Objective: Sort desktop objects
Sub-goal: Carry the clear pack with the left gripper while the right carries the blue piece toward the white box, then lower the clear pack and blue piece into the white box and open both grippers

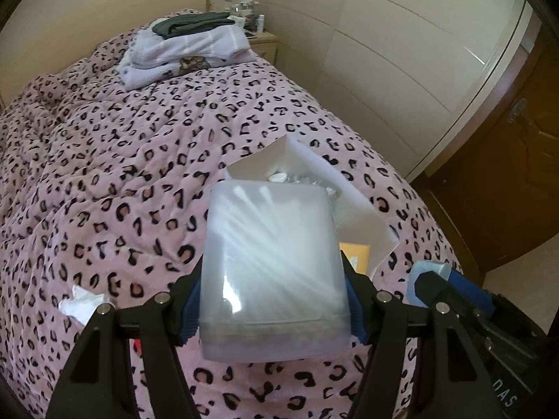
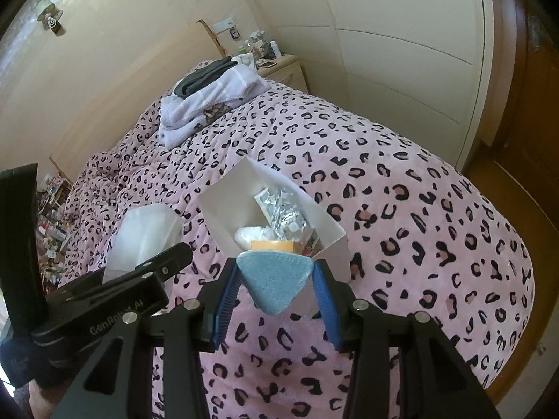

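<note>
My left gripper is shut on a translucent plastic box of cotton swabs, held above the pink leopard-print bedcover. Just behind it stands an open white cardboard box. In the right wrist view that white box holds foil packets, a white wad and an orange item. My right gripper is shut on a blue triangular sponge at the box's near rim. The left gripper with the swab box shows to the left of it.
A crumpled white tissue lies on the cover at the left. Folded towels and dark clothes are stacked at the bed's far end, beside a cluttered nightstand. A cream wardrobe and wooden floor border the bed's right edge.
</note>
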### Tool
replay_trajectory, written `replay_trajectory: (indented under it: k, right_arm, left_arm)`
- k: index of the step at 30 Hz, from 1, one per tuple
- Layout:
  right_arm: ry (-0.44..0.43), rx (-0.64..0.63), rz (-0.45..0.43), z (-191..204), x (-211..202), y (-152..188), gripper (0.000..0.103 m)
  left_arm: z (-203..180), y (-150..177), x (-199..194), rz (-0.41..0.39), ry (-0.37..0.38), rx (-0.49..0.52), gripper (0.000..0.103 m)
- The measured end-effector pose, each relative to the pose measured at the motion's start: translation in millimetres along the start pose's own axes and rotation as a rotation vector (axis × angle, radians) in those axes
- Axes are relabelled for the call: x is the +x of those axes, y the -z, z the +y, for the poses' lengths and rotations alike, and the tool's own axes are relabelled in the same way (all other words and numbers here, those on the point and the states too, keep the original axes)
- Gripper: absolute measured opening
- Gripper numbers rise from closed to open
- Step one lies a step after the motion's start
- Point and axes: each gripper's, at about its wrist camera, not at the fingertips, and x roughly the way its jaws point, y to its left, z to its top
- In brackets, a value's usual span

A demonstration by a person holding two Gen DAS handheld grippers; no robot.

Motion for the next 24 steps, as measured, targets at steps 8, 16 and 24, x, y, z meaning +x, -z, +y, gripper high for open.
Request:
replay_trajectory:
  k: [8,16,24]
  right_arm:
    - [0.006,-0.005,-0.012,-2,10,-15,0.044]
    - [0.006,-0.004,-0.02,-3,22,-29,0.044]
    - [0.008,0.001,-0.019,-4,36,-41,0.044]
  left_arm:
    - [-5,-24,13,-0.007,0.024,0.017,0.067]
    - [-10,-42,26,-0.008,0.029,0.042,0.067]
    - [-10,-58,40,-0.007,0.035,0.06,0.067]
